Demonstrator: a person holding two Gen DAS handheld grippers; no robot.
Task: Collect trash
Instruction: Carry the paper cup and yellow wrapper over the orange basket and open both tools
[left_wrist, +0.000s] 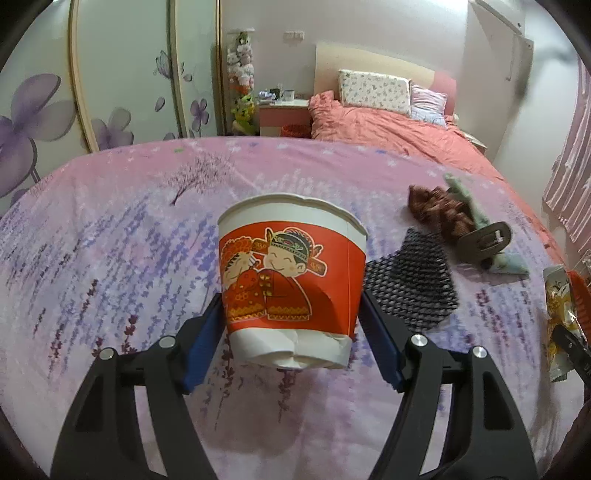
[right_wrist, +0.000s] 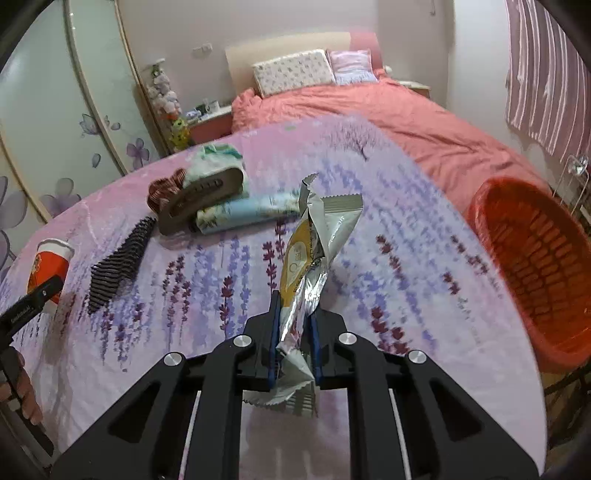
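Observation:
A red and white paper cup (left_wrist: 291, 280) with a cartoon couple stands dented between the blue pads of my left gripper (left_wrist: 291, 325), which is shut on it just above the lavender-print cloth. It also shows in the right wrist view (right_wrist: 50, 264) at far left. My right gripper (right_wrist: 293, 332) is shut on a crumpled silver and yellow snack wrapper (right_wrist: 314, 251) and holds it above the cloth. The wrapper also shows at the right edge of the left wrist view (left_wrist: 559, 317). A red plastic basket (right_wrist: 535, 266) sits at the table's right edge.
A black foam net (left_wrist: 410, 280) lies right of the cup. Behind it lie a brown scrunchie (left_wrist: 439, 210), a brown hair clip (left_wrist: 484, 242) and a folded pale cloth (right_wrist: 247, 212). A bed with a pink quilt (right_wrist: 388, 110) stands behind the table.

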